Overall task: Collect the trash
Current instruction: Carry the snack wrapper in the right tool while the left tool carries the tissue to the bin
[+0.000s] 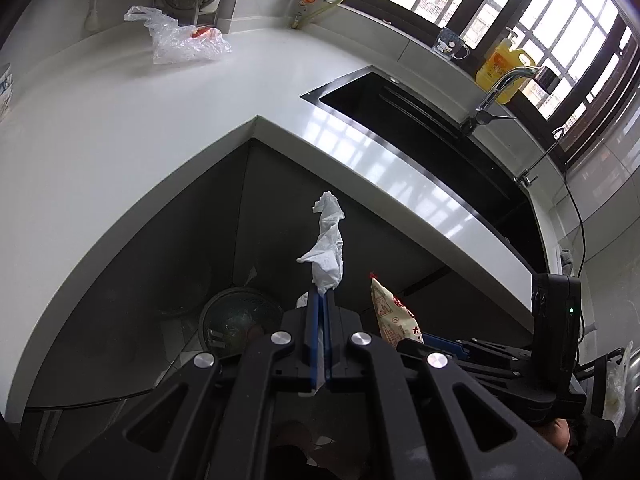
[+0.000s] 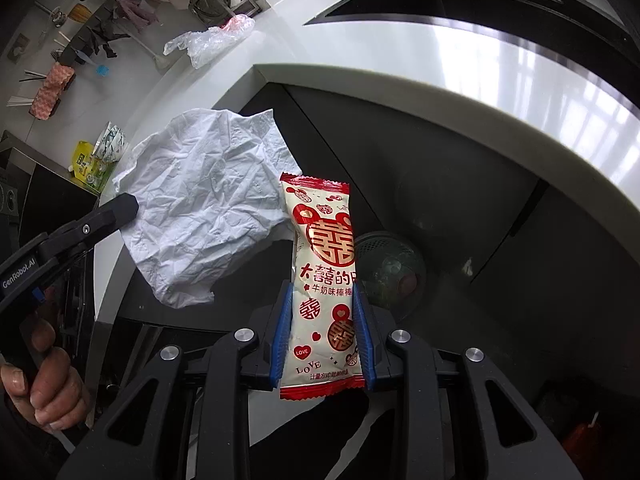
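Observation:
My left gripper [image 1: 321,294] is shut on a crumpled white tissue [image 1: 328,240], held in the air in front of the counter corner. The tissue also shows spread out in the right wrist view [image 2: 200,204], with the left gripper [image 2: 128,204] at its edge. My right gripper [image 2: 322,300] is shut on a cream and red snack wrapper [image 2: 324,276], which also shows in the left wrist view [image 1: 394,316]. Both are held above a round trash bin [image 2: 390,268] on the floor below, also in the left wrist view [image 1: 238,316].
A white L-shaped counter [image 1: 120,128] wraps around the corner. A crumpled clear plastic bag [image 1: 180,38] lies at its back. A black sink [image 1: 420,120] with a faucet [image 1: 504,84] sits to the right, a yellow bottle [image 1: 506,66] behind it.

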